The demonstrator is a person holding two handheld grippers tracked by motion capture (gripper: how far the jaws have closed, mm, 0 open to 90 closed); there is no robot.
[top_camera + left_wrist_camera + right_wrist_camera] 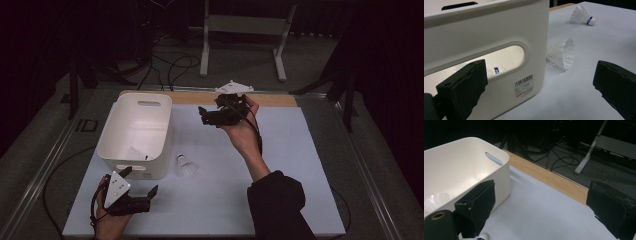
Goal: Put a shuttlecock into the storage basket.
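A white plastic bin stands on the left of the pale mat. One white shuttlecock lies on the mat just right of the bin's near corner. Through the bin's handle slot I see another shuttlecock inside. My left gripper is open, low at the bin's near wall, nothing between its jaws. The nearest shuttlecock lies beside that wall, and a third shuttlecock lies farther off. My right gripper is open above the mat, right of the bin. A blue-banded cork peeks below it.
A wooden strip runs along the mat's far edge. Beyond it are cables and a metal stand on the floor. The mat spreads out to the right of the person's sleeve.
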